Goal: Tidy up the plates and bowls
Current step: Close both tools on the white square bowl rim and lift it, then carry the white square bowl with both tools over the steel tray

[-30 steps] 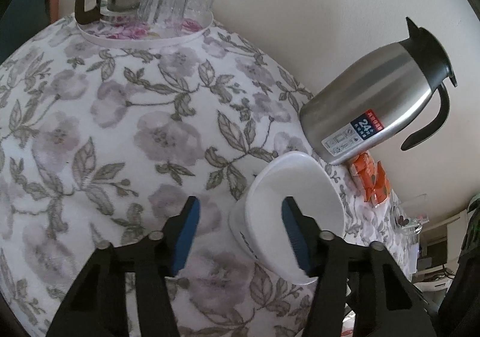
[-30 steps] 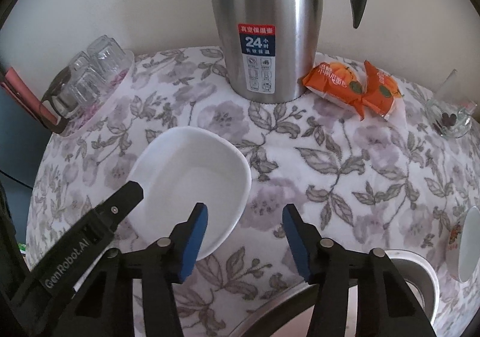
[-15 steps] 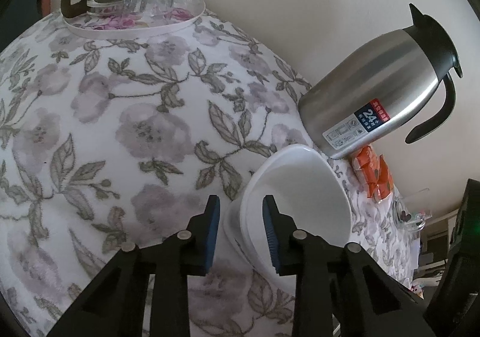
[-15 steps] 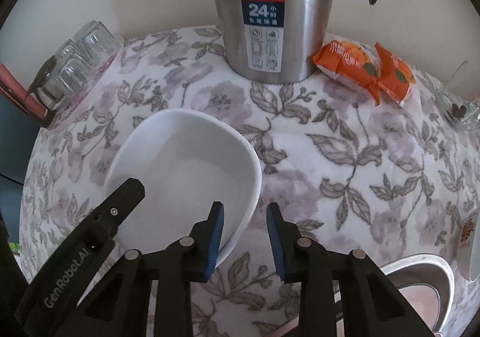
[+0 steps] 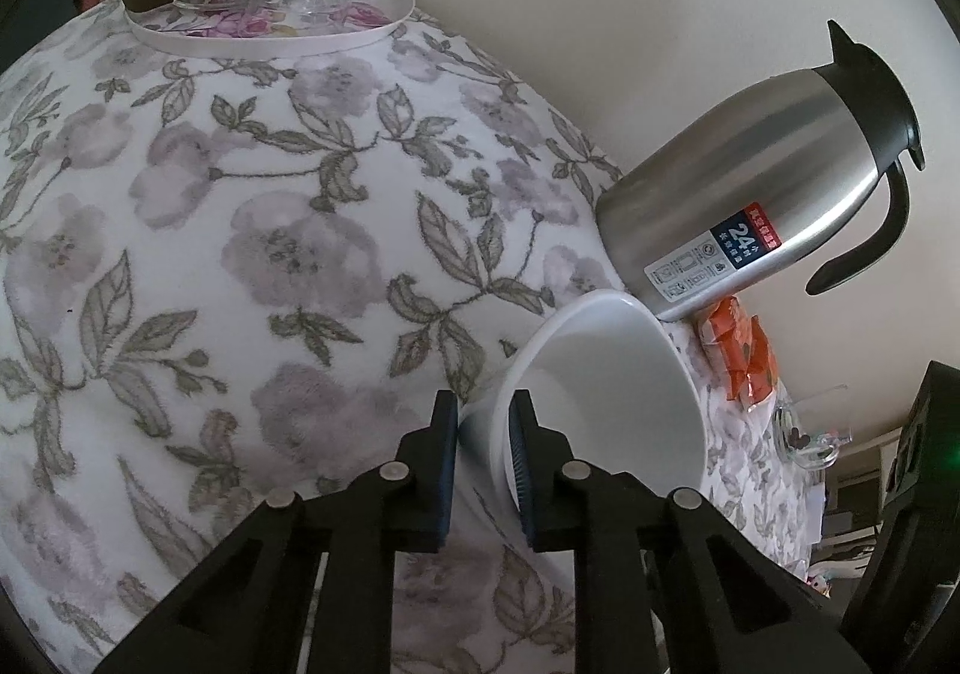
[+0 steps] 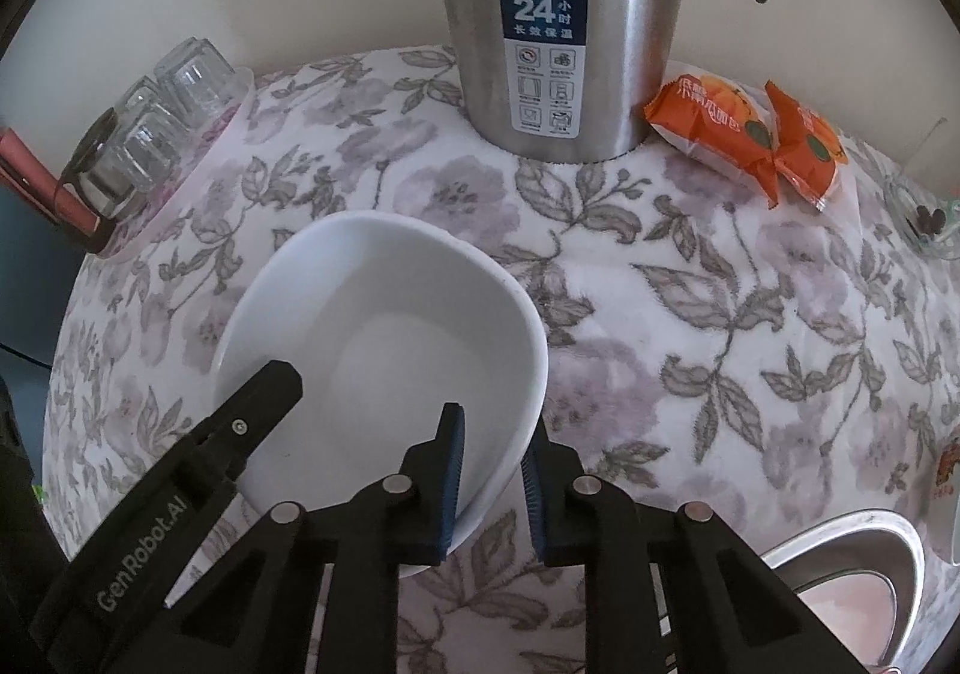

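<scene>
**Both grippers on the white bowl, the sorting barely begun**

We have the left gripper [image 5: 483,458] clenched on the rim of the white bowl [image 5: 606,392], one blue pad outside the wall and the other inside, low and centre in the left wrist view. The right gripper [image 6: 492,485] grasps the same bowl [image 6: 384,338] on its opposite rim, the wall pinched between its pads at the lower middle of the right wrist view, where the left gripper's black finger also reaches in over the bowl from the lower left. The bowl sits on the flowered table [image 6: 720,314], just in front of the steel thermos [image 6: 552,26] that fills the top centre; whether its base is touching the cloth or is already raised we cannot tell.

We judge the task to be at an early stage. This one bowl is held and not yet set anywhere. At the lower right edge of the right wrist view we see part of a metal bowl [image 6: 840,554], and a sliver of a patterned dish [image 6: 951,464] at the far right edge, both apart from the white bowl and seemingly left to gather. The glass tray [image 5: 270,32] at the upper left and the orange snack packets [image 6: 744,134] play no part
</scene>
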The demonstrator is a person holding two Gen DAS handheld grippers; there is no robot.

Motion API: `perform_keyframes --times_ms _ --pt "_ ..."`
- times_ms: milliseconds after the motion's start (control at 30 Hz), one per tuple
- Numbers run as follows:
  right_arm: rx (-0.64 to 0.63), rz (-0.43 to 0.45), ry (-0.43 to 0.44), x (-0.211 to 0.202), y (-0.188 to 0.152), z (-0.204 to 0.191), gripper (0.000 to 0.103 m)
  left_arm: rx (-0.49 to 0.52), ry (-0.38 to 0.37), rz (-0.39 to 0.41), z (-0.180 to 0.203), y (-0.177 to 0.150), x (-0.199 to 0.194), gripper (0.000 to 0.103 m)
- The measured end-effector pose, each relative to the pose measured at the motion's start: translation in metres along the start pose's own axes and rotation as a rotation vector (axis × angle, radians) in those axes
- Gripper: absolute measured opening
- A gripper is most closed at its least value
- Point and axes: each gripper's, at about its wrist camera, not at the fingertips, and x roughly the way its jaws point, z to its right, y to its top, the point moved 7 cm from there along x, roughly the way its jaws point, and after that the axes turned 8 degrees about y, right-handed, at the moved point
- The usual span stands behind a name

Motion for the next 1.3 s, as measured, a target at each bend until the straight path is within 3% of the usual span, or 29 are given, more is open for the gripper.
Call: perform_keyframes --times_ms 400,700,1033,1300 --pt "0.006 0.038 -0.002 -0.025 0.0 0.003 0.019 0.037 0.003 0.014 0.016 0.001 -0.022 0.015" --pt "0.019 0.112 0.006 -0.084 -0.003 0.001 0.019 0.1 -0.007 0.082 0.041 0.002 -0.079 0.013" --pt "0.026 0.176 0.009 -0.15 -0.021 0.008 0.019 0.113 -0.079 0.12 0.067 -0.017 -0.14 0.013" --pt "0.048 0.206 0.023 -0.184 -0.045 0.02 0.019 0.203 -0.057 0.152 0.088 -0.042 -0.172 0.013"
